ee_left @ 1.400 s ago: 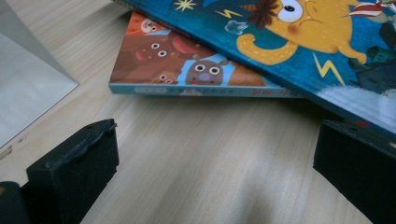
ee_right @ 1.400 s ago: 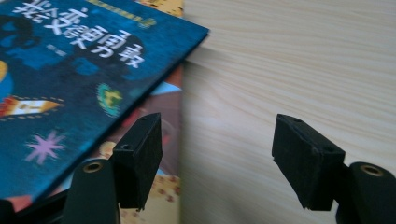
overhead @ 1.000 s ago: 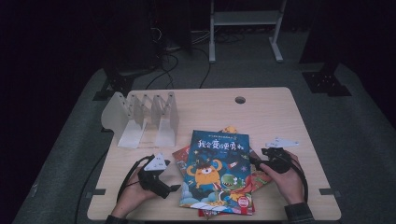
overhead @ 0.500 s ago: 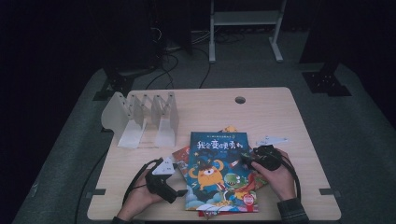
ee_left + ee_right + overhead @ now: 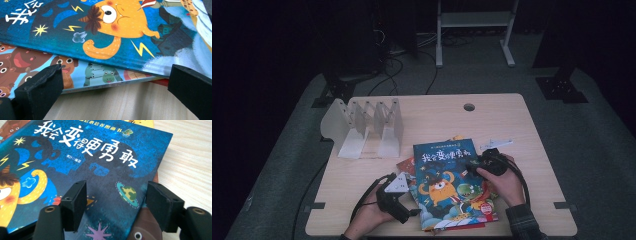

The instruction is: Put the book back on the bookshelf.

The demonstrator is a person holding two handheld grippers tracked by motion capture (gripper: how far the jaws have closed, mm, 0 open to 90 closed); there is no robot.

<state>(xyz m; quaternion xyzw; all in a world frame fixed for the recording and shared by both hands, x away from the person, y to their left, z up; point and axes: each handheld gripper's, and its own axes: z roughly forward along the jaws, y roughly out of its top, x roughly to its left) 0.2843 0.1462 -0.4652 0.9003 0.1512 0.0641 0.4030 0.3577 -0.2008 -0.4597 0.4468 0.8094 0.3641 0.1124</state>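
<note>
A blue picture book (image 5: pixel 451 184) with an orange monster on its cover tops a small stack of books on the wooden table (image 5: pixel 437 120). My left gripper (image 5: pixel 411 201) lies at the stack's lower left edge. In the left gripper view its gripper (image 5: pixel 112 87) stands open, the jaws wide apart just short of the blue book (image 5: pixel 112 32) and the book with bears and a frog (image 5: pixel 75 72) under it. My right gripper (image 5: pixel 470 170) rests at the blue book's right edge. Its jaws are open (image 5: pixel 116 200), one over the cover (image 5: pixel 100 165), one past its edge.
A white slotted book rack (image 5: pixel 367 127) stands at the back left of the table. A round cable hole (image 5: pixel 469 107) is at the table's far middle. Bare wood lies to the right of the stack (image 5: pixel 190 157) and in front of it (image 5: pixel 120 105).
Both hands have closed in on the stack. The left gripper slid right toward its lower left edge; the right gripper slid left onto the blue book's right edge.
</note>
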